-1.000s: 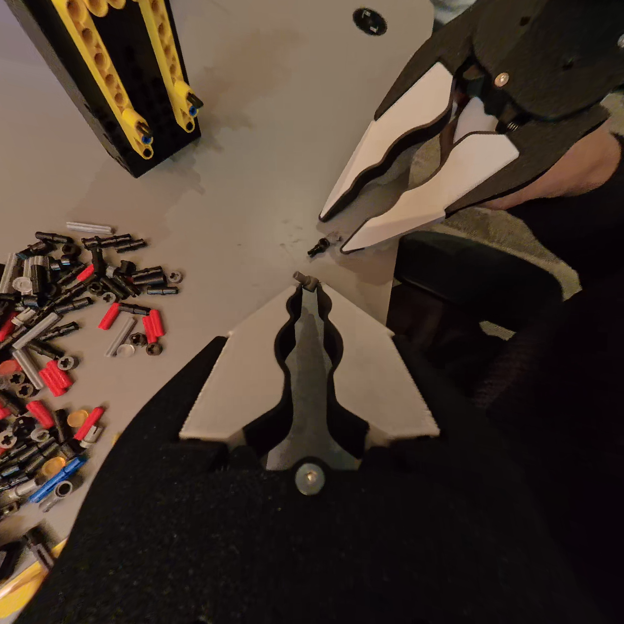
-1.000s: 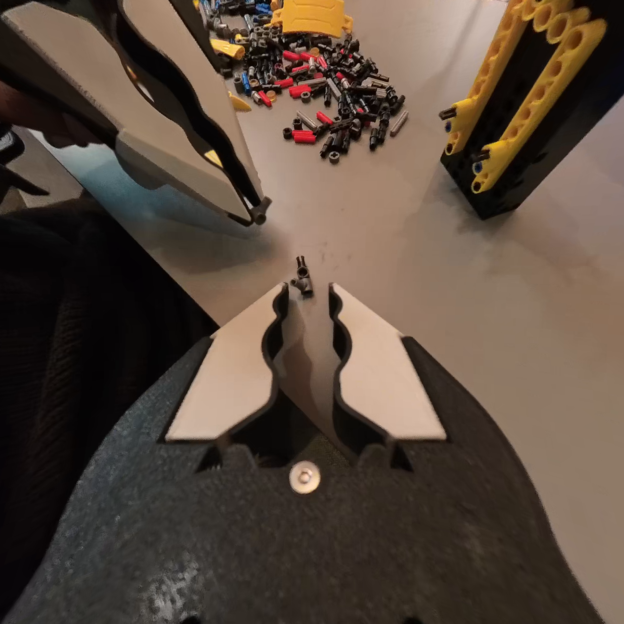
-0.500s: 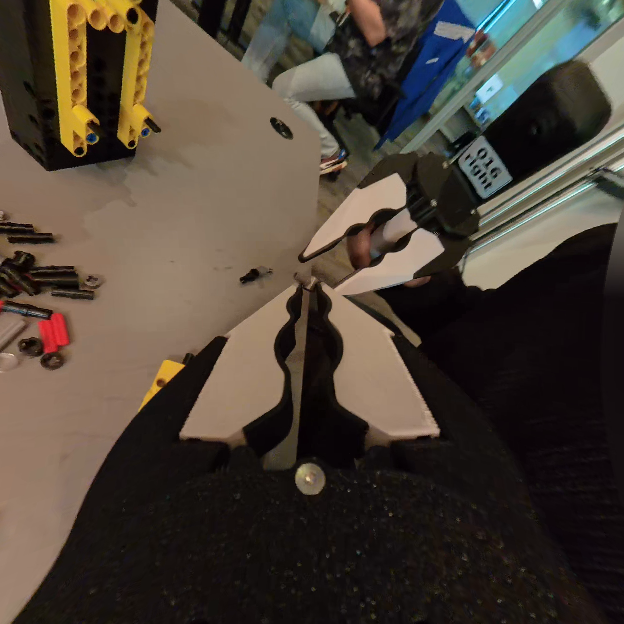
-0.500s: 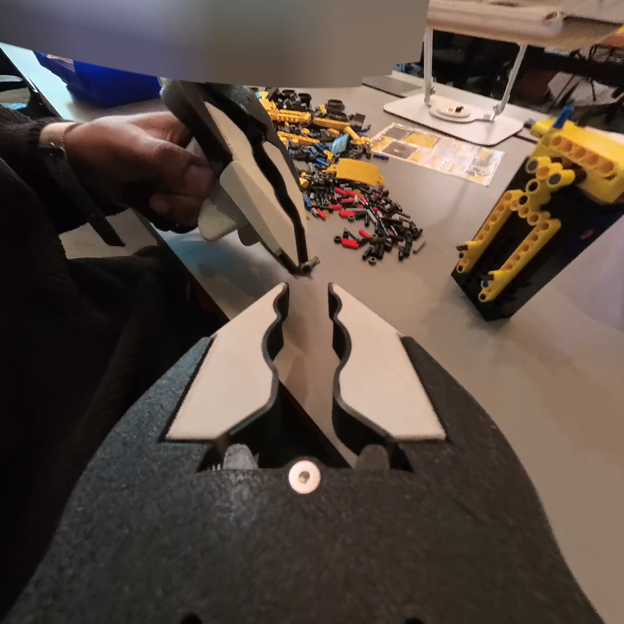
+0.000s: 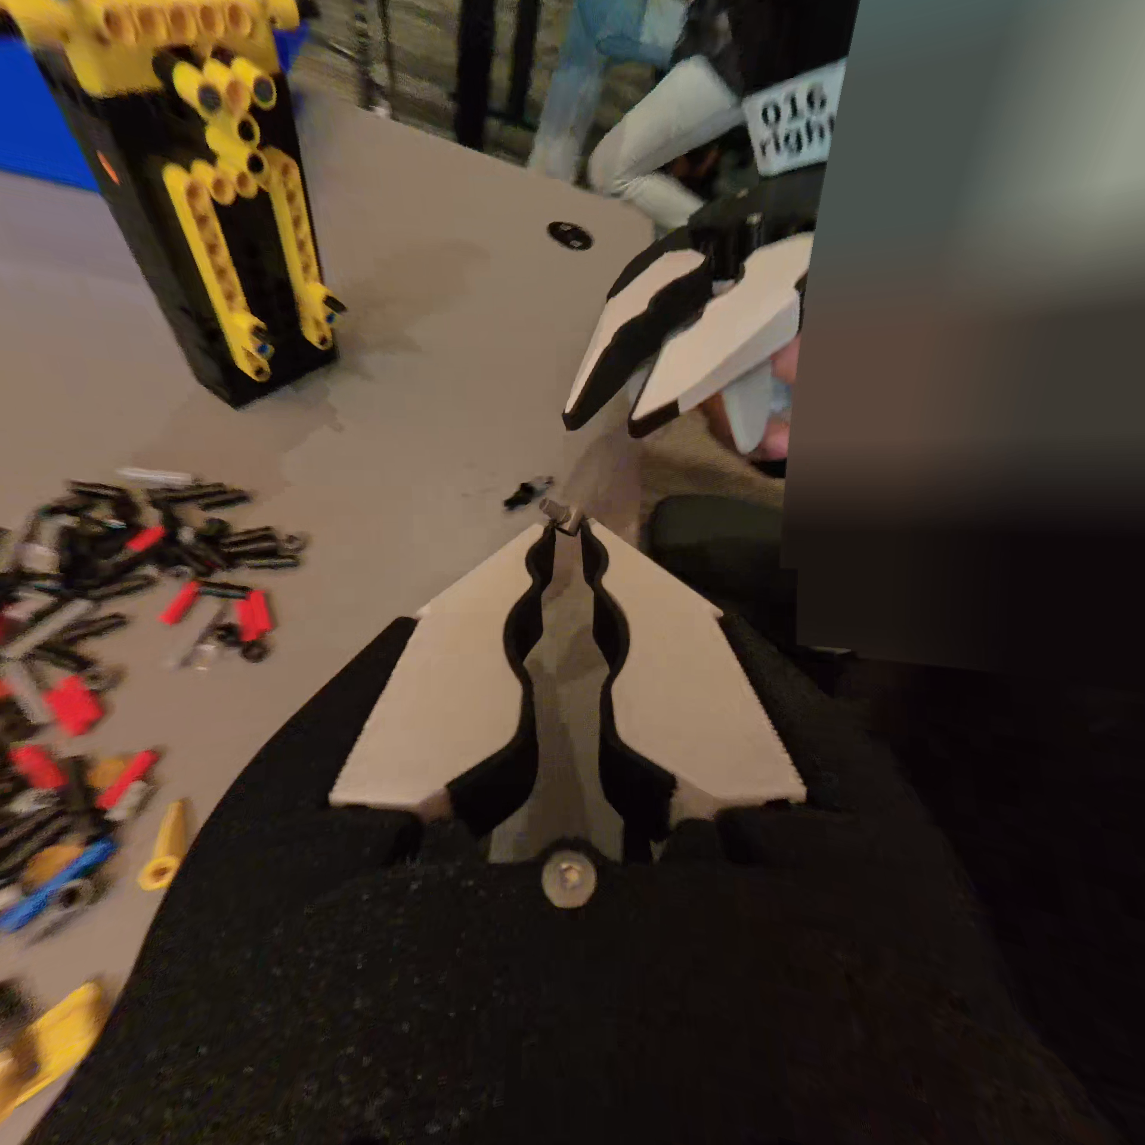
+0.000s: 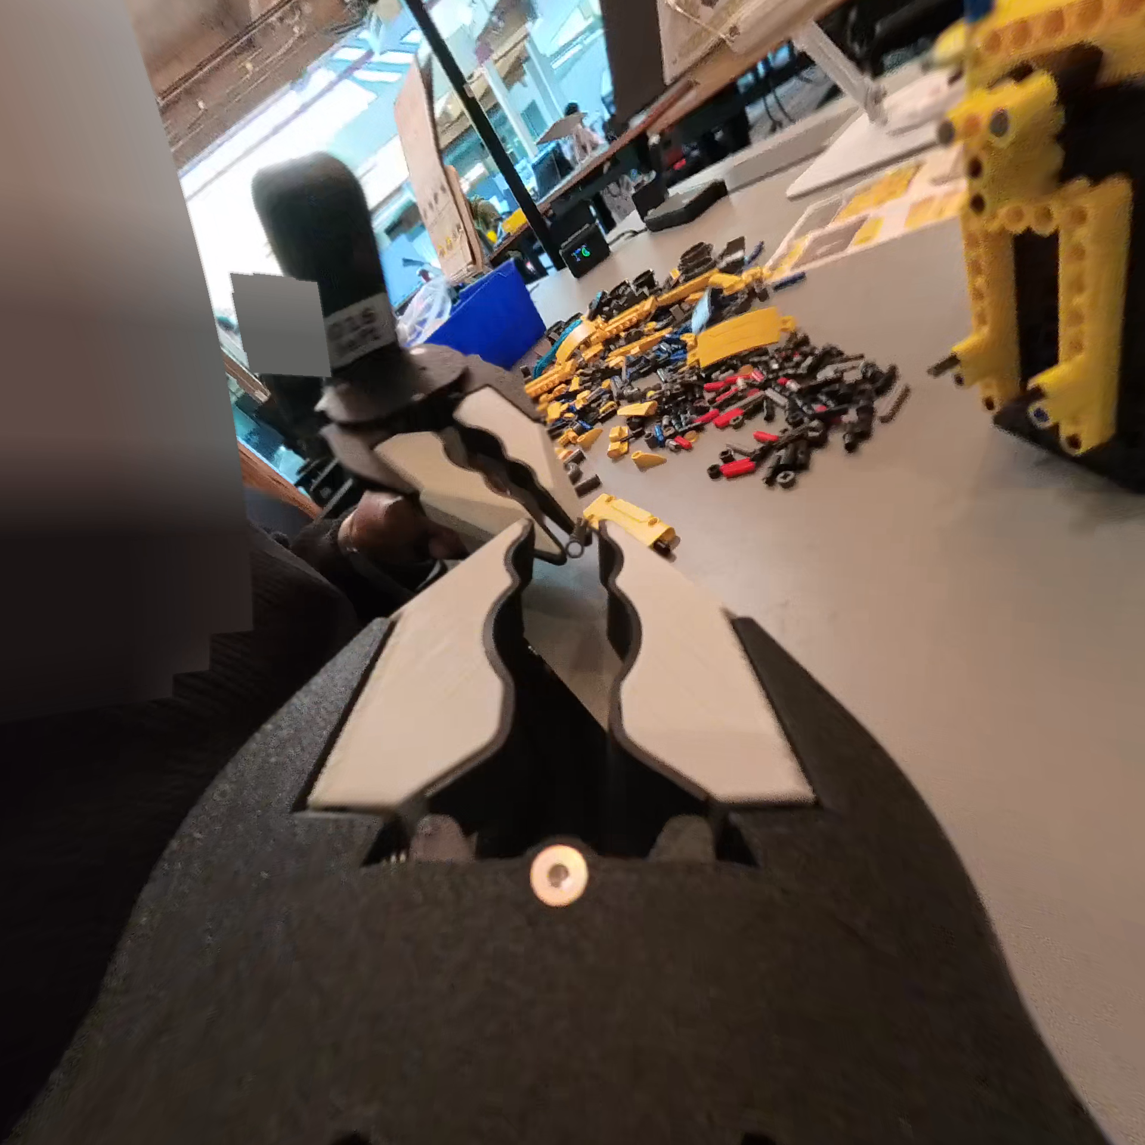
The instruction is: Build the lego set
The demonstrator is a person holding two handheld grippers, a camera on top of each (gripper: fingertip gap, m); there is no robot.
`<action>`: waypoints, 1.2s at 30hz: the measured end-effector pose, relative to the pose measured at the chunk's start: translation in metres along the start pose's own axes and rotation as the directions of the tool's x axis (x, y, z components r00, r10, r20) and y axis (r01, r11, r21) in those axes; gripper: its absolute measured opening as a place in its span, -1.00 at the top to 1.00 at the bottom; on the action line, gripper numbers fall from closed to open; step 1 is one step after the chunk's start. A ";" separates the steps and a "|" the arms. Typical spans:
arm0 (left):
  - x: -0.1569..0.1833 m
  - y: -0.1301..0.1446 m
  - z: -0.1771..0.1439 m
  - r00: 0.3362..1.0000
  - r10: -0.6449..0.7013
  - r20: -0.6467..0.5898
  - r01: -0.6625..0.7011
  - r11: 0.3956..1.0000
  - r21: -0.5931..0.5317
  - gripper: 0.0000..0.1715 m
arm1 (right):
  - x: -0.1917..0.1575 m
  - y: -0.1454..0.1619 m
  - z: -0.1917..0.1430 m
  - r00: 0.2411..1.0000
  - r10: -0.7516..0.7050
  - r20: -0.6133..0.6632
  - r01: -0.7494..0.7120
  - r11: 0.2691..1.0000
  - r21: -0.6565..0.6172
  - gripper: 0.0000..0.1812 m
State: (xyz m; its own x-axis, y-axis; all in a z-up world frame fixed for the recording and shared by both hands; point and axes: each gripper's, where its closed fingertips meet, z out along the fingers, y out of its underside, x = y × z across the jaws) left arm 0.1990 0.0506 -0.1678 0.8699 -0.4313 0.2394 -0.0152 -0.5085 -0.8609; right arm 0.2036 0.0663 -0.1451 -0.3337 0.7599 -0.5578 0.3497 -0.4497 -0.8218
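Observation:
My left gripper (image 5: pixel 564 534) is shut on a small grey pin (image 5: pixel 557 513) at its tips, held above the grey table (image 5: pixel 434 347) near the edge. My right gripper (image 5: pixel 607 424) is open and empty, raised just beyond and to the right. In the right wrist view, my right gripper (image 6: pixel 566 531) is open, and the grey pin (image 6: pixel 576 545) sits right at the gap between its tips, with the left gripper's fingers (image 6: pixel 477 477) behind it. A small black pin (image 5: pixel 525 494) lies on the table close by.
A tall black and yellow brick model (image 5: pixel 210 235) stands on the table (image 6: pixel 929 619); it also shows in the right wrist view (image 6: pixel 1041 279). A pile of small loose parts (image 5: pixel 124 588) lies left. A yellow panel piece (image 6: pixel 629 517), a blue bin (image 6: pixel 489 316) and a seated person (image 5: pixel 644 142) are around.
My right gripper has lifted away from the black pin on the table and turned toward the left gripper. My left gripper still grips the grey pin and has moved to meet it.

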 end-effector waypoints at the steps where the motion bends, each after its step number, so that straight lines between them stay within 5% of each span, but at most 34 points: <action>1: -0.003 0.002 0.000 0.996 0.066 0.053 -0.065 0.998 -0.018 0.91 | 0.001 0.002 0.002 0.999 0.036 0.013 -0.035 0.999 -0.011 0.78; 9: 0.005 0.007 0.007 0.975 0.200 0.092 -0.195 0.979 -0.060 0.91 | 0.005 0.020 0.020 0.993 0.114 0.007 -0.113 0.988 -0.101 0.78; 13: 0.006 0.008 0.006 0.975 0.202 0.089 -0.198 0.979 -0.053 0.91 | 0.005 0.023 0.022 0.995 0.097 -0.003 -0.096 0.988 -0.121 0.95; 17: 0.001 -0.002 0.001 0.995 0.074 0.074 -0.077 0.996 0.044 0.76 | 0.001 0.014 0.019 0.997 0.077 0.024 -0.075 0.995 -0.072 0.96; 20: 0.006 -0.010 -0.004 0.989 -0.122 -0.087 0.132 0.984 0.119 0.73 | -0.008 0.001 0.015 0.998 0.001 0.067 -0.001 1.000 0.003 0.96; 25: 0.023 -0.022 -0.014 0.848 -0.342 -0.406 0.420 0.899 0.120 0.74 | -0.023 0.001 0.018 0.979 -0.194 0.070 0.194 0.981 0.006 0.96; 36: 0.023 -0.020 -0.021 0.864 -0.294 -0.408 0.383 0.911 0.154 0.93 | -0.030 -0.004 0.019 0.979 -0.167 0.115 0.166 0.986 0.014 0.93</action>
State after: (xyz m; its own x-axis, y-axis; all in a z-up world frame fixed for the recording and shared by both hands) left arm 0.2093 0.0356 -0.1353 0.5551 -0.5273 0.6433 0.3946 -0.5139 -0.7617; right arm 0.1957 0.0368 -0.1272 -0.4860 0.7650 -0.4226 0.2771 -0.3238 -0.9046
